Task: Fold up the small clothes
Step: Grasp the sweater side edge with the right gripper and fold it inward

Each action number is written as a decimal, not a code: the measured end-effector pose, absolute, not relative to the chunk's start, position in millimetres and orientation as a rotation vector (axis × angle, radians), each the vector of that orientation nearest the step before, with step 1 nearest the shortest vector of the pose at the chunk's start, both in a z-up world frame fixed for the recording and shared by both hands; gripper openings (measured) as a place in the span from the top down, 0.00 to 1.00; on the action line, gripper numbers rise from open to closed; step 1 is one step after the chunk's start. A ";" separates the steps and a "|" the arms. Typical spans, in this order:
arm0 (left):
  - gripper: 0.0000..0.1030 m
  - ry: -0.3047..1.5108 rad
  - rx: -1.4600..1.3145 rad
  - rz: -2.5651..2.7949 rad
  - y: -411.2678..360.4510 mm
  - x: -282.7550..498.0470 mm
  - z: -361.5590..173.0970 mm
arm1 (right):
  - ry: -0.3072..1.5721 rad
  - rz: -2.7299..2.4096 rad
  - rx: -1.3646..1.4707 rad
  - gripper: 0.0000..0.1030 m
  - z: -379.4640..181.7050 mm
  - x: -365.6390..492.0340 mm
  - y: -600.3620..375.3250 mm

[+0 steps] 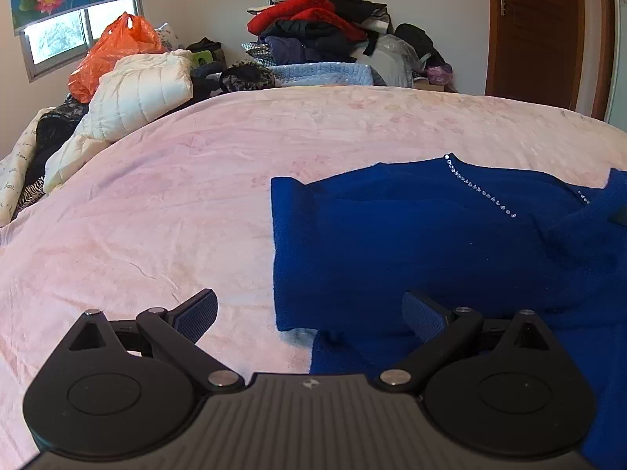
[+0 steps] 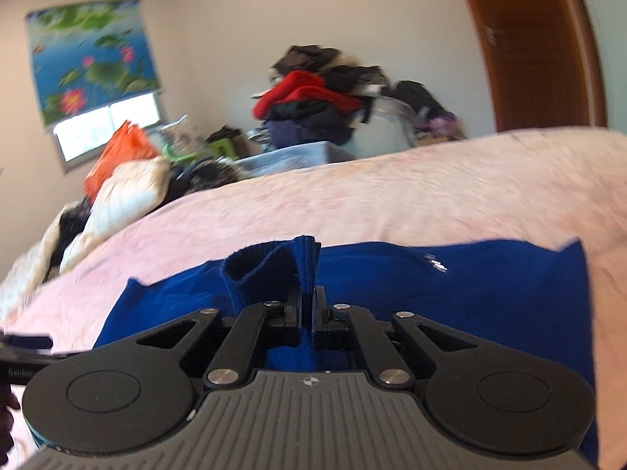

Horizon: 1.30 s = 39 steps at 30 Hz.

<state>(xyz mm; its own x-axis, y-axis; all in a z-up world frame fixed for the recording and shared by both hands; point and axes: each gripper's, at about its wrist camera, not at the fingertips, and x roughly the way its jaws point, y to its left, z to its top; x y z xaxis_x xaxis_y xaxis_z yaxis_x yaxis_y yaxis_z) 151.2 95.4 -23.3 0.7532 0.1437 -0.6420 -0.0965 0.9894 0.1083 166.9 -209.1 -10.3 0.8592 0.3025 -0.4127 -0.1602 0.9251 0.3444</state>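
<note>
A blue sweater (image 1: 431,235) with a line of small rhinestones lies spread on the pink bed cover (image 1: 176,196). My left gripper (image 1: 309,313) is open and empty, low over the sweater's near left edge, touching nothing. My right gripper (image 2: 308,301) is shut on the sweater's ribbed blue sleeve cuff (image 2: 282,266) and holds it raised above the rest of the sweater (image 2: 470,293). The right wrist view is blurred. The left gripper's edge shows at the far left of the right wrist view (image 2: 23,352).
A white puffy jacket (image 1: 137,90) and an orange plastic bag (image 1: 113,51) lie at the bed's far left. A tall pile of clothes (image 1: 325,27) stands behind the bed. A brown door (image 1: 544,31) is at the back right.
</note>
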 end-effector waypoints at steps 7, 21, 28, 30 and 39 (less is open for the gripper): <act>0.02 0.716 0.080 0.118 82.4 153.5 -24.2 | 0.543 0.124 0.540 0.96 -43.4 165.6 -264.4; 0.02 0.697 0.140 0.089 56.1 154.6 -22.2 | 0.609 0.159 0.743 0.82 -60.6 191.6 -270.0; 0.02 0.686 0.154 0.089 47.0 157.9 -19.3 | 0.526 0.134 0.667 0.88 -41.3 188.2 -280.7; 0.02 0.688 0.152 0.083 45.5 158.1 -19.4 | 0.501 0.103 0.614 0.88 -33.6 185.2 -283.2; 0.02 0.704 0.168 0.082 43.5 157.8 -24.9 | 0.506 0.009 0.578 0.88 -43.2 178.6 -306.8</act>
